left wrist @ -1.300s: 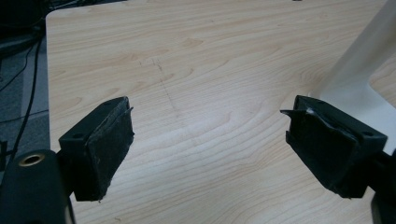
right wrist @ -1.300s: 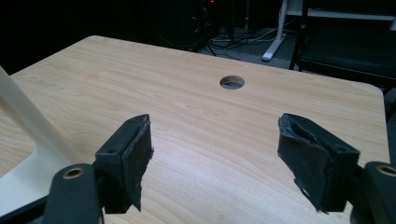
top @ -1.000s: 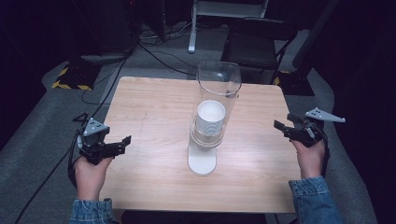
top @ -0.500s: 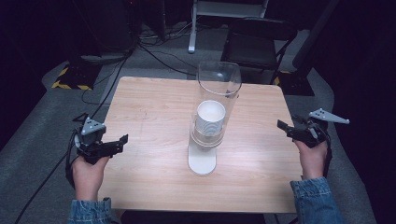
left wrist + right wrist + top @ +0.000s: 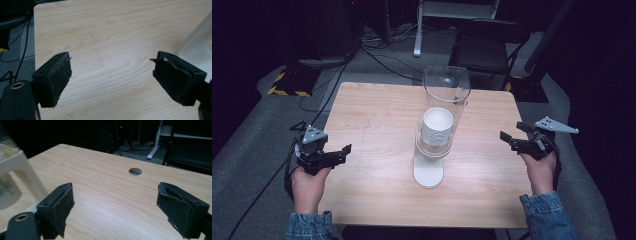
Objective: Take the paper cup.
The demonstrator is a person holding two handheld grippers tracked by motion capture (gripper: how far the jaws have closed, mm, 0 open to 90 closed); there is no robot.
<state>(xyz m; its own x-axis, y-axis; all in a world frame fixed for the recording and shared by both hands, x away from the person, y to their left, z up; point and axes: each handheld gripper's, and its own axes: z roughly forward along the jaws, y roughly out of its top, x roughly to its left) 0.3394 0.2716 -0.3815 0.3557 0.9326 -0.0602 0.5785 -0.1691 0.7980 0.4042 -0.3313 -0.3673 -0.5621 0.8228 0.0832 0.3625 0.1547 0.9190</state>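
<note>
While the counter (image 5: 377, 115) and the dispenser (image 5: 438, 127) with its cup (image 5: 437, 125) at centre haven't shifted, my right claw (image 5: 511, 135) has just been opening, now wide and empty; my left claw (image 5: 343, 150) gapes empty too.

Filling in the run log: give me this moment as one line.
left hand-held gripper: open, empty | right hand-held gripper: jaws just opening, empty | cup dispenser: mid-table, untouched
</note>
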